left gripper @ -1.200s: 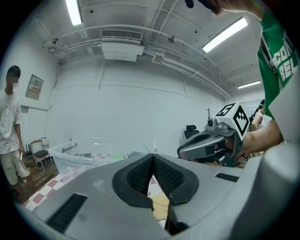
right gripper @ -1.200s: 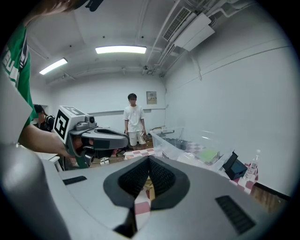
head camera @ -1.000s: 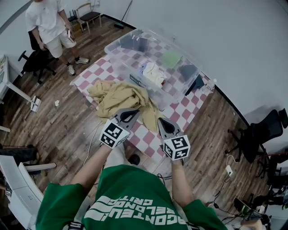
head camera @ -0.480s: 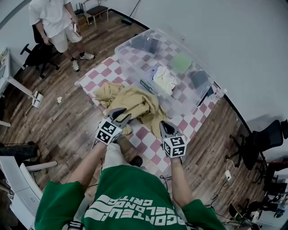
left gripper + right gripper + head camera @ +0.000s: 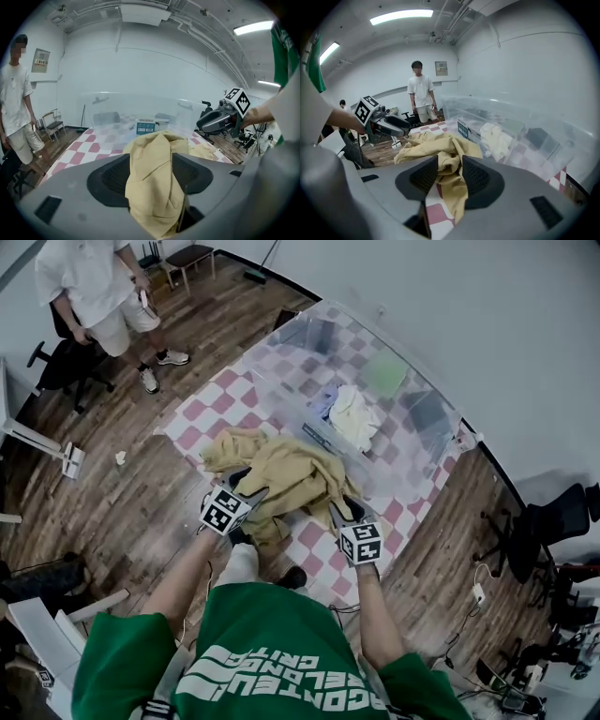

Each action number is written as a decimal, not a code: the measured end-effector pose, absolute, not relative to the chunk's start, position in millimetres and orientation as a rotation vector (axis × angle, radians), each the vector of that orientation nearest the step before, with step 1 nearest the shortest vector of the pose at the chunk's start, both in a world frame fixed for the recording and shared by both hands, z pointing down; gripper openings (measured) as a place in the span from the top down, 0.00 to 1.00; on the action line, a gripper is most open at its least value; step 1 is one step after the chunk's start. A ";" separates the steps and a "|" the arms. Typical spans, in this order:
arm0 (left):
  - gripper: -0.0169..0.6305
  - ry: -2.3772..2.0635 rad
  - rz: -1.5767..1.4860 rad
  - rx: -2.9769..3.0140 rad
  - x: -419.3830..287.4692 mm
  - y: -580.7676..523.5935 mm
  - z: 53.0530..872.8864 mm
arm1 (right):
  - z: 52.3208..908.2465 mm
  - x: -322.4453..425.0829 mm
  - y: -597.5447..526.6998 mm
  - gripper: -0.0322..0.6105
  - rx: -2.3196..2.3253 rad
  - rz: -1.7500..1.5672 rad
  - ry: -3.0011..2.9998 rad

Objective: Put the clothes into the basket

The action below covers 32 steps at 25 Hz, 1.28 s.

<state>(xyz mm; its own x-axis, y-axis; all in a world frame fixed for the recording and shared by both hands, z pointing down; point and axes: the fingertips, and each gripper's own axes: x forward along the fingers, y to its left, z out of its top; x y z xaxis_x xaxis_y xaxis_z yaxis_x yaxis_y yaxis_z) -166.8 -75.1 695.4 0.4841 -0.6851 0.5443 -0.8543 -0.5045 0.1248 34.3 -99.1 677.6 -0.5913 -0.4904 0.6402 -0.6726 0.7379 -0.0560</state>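
Left hand-held gripper [image 5: 246, 480] and right hand-held gripper [image 5: 343, 506] are both standing with jaws spread, having just been opening. Each is taking a fold of the yellow garment [image 5: 286, 476] into its gap, and the pads are not yet looking clamped on it. That garment is lying crumpled on the checkered mat [image 5: 211, 409] on the floor, outside the clear basket [image 5: 281, 395] and just in front of its near wall. Its heap is stretching across the person's front, from left to right in the head view, so its long axis is running roughly along that near wall. The two hand-held grippers are sitting at the person's side of the heap, the left one toward its left end and the right one toward its right end, each pointing forward and down with the cloth straight ahead of it. Neither is reaching across; each is covering its own end. The basket is lying beyond the garment, away from the person, and the right hand-held gripper is looking the nearer of the two to its wall. A white garment [image 5: 354, 416] is already lying inside. Once both are pinching the cloth, the move will probably be calling for a lift up and forward over the near wall, with both ends kept level.
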 end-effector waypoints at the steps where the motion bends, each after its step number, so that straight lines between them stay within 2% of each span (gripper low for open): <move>1: 0.56 -1.268 0.631 2.346 -171.8 -78.7 704.1 | 684.3 32.2 -101.4 0.70 0.872 0.405 -2.311; 7: 0.41 -1.163 0.772 2.277 -199.6 -97.9 757.8 | 717.2 26.7 -115.9 0.53 0.877 0.547 -2.272; 13: 0.33 -1.076 0.867 2.200 -217.2 -113.5 802.0 | 752.4 33.3 -134.2 0.45 0.921 0.612 -2.186; 32: 0.29 -0.915 0.901 2.034 -206.4 -125.2 871.9 | 854.5 44.4 -159.1 0.41 0.907 0.768 -1.949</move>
<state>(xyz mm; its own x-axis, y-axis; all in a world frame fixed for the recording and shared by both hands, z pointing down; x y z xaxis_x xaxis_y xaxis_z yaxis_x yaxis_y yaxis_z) -206.4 -125.2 871.9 0.5036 -0.3083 0.8071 -0.8116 -0.4891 0.3195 44.4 -159.1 854.5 -0.3921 -0.3059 0.8676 -0.8157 0.5516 -0.1742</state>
